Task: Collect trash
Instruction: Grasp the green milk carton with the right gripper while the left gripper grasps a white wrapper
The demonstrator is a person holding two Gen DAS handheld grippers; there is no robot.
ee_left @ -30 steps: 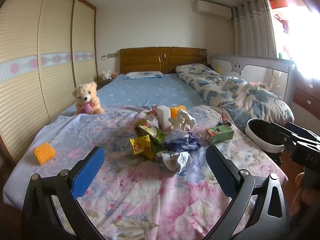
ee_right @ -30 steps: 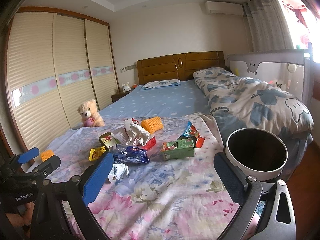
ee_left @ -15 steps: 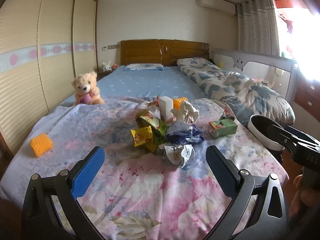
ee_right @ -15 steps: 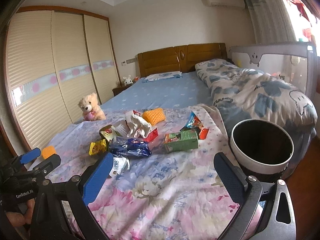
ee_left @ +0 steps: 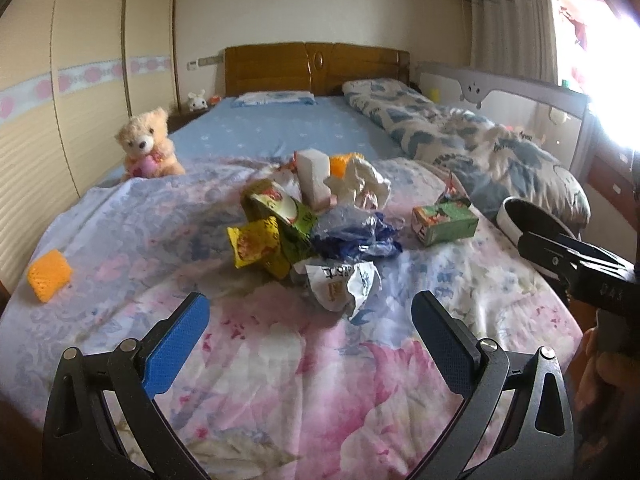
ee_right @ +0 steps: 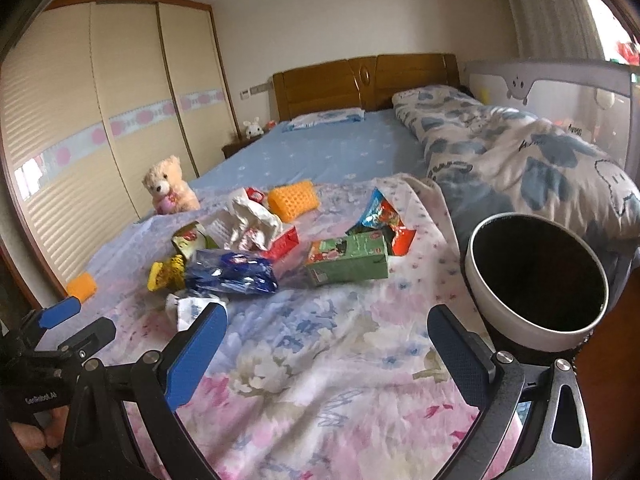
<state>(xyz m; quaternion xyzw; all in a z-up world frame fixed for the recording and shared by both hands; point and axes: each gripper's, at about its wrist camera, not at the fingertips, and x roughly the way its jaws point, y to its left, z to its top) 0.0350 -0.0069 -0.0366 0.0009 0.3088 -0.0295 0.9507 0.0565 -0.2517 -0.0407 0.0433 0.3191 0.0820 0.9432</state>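
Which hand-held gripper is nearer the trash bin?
Right. The right hand-held gripper is open beside the trash bin, whose rim is by its right finger. The left hand-held gripper, also open, faces the crumpled white wrapper, with the bin far to its right.

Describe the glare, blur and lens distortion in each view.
Left wrist view: window at upper right blown out to white; wardrobe lines bow from the fisheye; trash pile slightly soft. Right wrist view: even light, dark vignette in the corners, bin interior reads as plain black.
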